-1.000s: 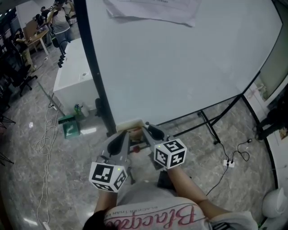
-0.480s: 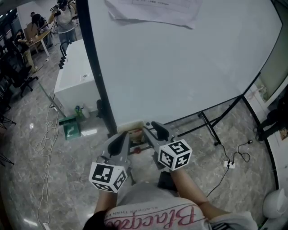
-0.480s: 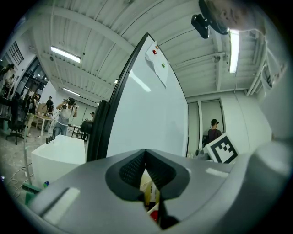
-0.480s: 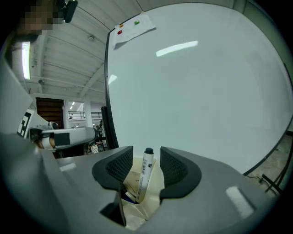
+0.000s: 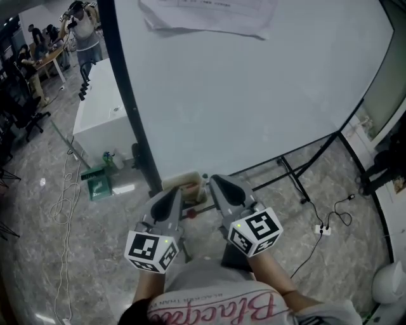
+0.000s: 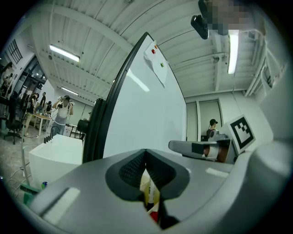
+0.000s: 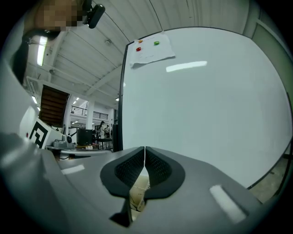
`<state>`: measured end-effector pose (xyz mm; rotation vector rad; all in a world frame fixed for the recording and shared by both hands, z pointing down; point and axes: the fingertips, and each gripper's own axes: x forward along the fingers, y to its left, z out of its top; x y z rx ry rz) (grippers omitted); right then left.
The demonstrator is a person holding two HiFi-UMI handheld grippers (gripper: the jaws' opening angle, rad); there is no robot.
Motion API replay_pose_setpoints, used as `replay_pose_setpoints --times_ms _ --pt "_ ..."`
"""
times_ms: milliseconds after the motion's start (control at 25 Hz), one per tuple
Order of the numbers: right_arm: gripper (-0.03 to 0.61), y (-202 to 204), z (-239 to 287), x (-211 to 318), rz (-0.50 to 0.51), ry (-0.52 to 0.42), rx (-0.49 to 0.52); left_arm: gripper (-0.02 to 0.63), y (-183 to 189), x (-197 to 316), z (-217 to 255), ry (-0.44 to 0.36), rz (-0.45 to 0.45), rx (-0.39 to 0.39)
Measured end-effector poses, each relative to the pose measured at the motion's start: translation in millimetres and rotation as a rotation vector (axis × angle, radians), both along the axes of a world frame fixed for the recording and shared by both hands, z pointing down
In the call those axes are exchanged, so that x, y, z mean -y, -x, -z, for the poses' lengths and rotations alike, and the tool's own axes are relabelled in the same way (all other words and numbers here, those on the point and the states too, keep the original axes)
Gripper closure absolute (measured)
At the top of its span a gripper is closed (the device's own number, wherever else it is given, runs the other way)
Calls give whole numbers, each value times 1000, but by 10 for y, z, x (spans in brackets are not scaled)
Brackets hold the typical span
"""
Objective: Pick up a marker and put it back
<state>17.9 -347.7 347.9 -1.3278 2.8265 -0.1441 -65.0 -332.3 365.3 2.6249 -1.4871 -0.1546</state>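
Note:
A cream box of markers sits on the ledge at the foot of the whiteboard. A small red piece, maybe a marker cap, shows just below the box. My left gripper is shut, its tips at the box's left side with nothing pinched. In the left gripper view the left gripper shows the box and the red piece behind its tips. My right gripper points at the box's right side. Its jaws are closing, nearly touching, with nothing between them; the right gripper has the box behind.
A sheet of paper hangs at the top of the whiteboard. The board's stand legs spread over the grey floor. A white cabinet, a green box, loose cables and a power strip lie around. People stand far left.
My right gripper has drawn back and to the right, and its jaws have come together. The left gripper has stayed put.

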Motion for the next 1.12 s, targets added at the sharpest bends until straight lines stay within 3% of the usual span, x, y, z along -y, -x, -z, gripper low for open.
replay_pose_setpoints --times_ms 1120 --pt "577 -10 -133 -104 -16 39 -50 614 -66 52 40 -13 -29 0"
